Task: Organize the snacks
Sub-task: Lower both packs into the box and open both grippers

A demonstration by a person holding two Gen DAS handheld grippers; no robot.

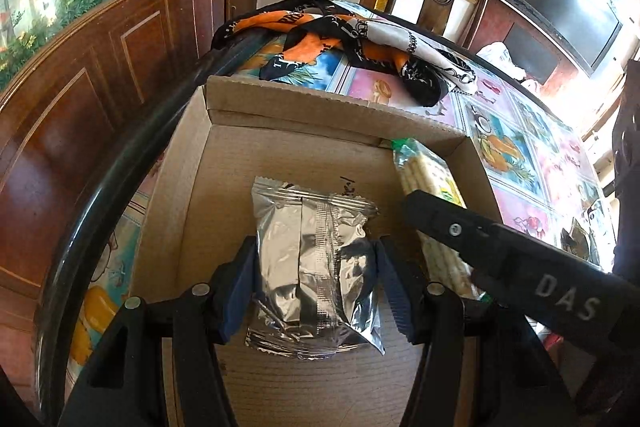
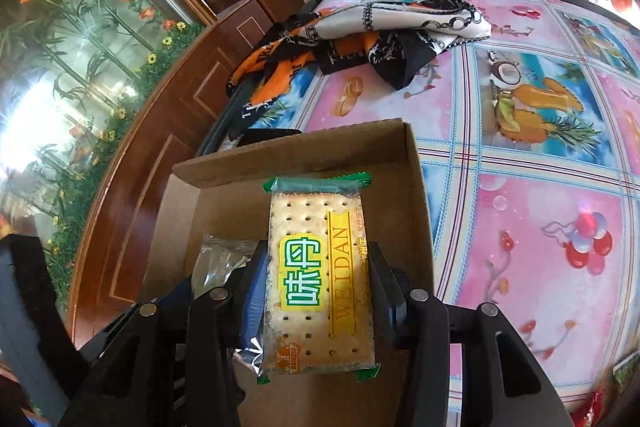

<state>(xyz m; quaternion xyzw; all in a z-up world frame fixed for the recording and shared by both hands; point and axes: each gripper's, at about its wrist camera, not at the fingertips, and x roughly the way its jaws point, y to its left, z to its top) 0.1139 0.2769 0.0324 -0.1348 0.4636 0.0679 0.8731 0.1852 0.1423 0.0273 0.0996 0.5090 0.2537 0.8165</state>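
The box [image 1: 280, 155] was matt brown cardboard. The pouch [image 1: 316, 259] was crinkled, shiny foil; the cracker pack [image 2: 320, 271] glossy clear plastic. A glossy printed cover lay over the counter [image 2: 520, 187]; the scarf [image 1: 360, 43] was smooth cloth.

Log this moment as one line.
left gripper: shut on foil pack | right gripper: shut on cracker pack | both over box | phase: placing

Left wrist view: close above box [image 1: 304, 155], angled down along left gripper [image 1: 316, 287].
Right wrist view: close, angled down over same box [image 2: 304, 147] from its right.
Both share box, scarf [image 1: 360, 39], tablecloth [image 2: 540, 155].
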